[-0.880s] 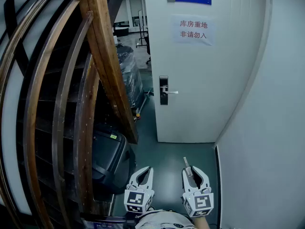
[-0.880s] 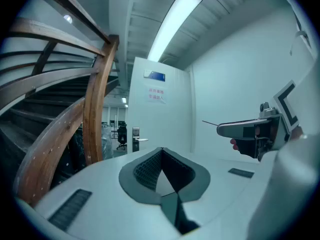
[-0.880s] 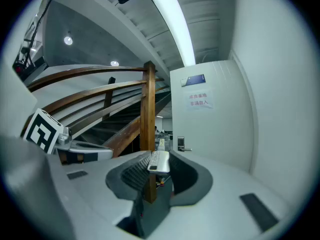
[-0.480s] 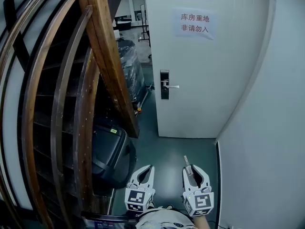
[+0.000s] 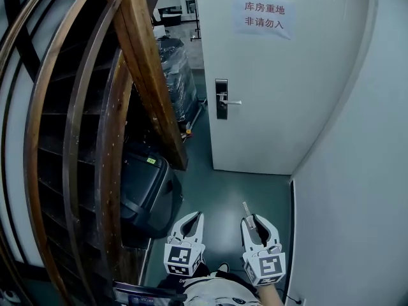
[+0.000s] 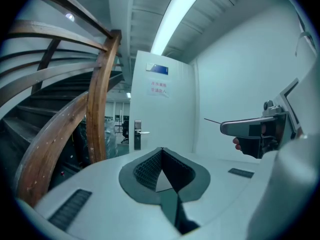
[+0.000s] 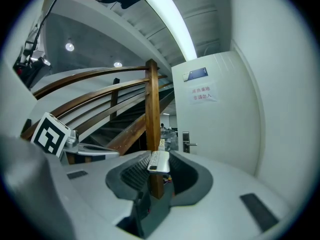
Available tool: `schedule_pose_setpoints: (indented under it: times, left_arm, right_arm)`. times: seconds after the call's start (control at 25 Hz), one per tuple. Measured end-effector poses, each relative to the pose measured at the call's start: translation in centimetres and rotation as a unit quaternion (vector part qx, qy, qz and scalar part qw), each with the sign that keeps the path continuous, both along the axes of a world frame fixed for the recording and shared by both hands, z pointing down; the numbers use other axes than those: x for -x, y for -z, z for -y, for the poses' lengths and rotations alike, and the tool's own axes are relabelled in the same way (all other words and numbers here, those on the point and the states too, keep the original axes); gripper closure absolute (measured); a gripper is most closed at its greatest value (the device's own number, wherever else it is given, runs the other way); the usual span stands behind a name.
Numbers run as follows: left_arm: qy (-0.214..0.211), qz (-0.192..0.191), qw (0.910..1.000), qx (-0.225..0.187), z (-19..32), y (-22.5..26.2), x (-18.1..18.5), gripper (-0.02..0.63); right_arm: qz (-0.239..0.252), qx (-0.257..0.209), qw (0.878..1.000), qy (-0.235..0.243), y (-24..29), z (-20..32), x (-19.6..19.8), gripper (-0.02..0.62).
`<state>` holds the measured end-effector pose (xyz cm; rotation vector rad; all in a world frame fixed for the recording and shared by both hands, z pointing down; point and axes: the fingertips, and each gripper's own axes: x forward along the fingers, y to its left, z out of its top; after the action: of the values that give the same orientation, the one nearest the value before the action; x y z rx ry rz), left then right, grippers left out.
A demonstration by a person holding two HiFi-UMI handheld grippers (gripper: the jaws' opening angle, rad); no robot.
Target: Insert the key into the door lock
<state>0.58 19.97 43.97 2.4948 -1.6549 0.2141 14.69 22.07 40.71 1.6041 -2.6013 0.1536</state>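
- Key (image 5: pixel 247 211) sits pinched between the jaws of the right gripper (image 5: pixel 257 227), its blade poking forward past the jaw tips.
- Left gripper (image 5: pixel 194 223) is empty, its jaws pressed together at the tips.
- Door lock (image 5: pixel 221 99) on the white door (image 5: pixel 274 94) stands well ahead, apart from both grippers.

White paper sign (image 5: pixel 268 16) on the door (image 5: pixel 274 107), red characters "库房重地 / 非请勿入"
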Motion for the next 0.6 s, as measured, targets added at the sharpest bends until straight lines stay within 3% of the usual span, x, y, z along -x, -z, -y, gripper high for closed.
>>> schedule_pose_setpoints:
  times: [0.28, 0.6]
  left_arm:
    - [-0.001, -0.002, 0.9999, 0.011, 2.0, -0.7, 0.6, 0.601]
    - [-0.024, -0.007, 0.9997, 0.004, 9.2, -0.8, 2.3, 0.601]
  right_arm:
    - [0.005, 0.010, 1.000, 0.009, -0.8, 2.8, 1.2, 0.477]
    - [-0.006, 0.006, 1.000, -0.016, -0.7, 9.4, 3.5, 0.477]
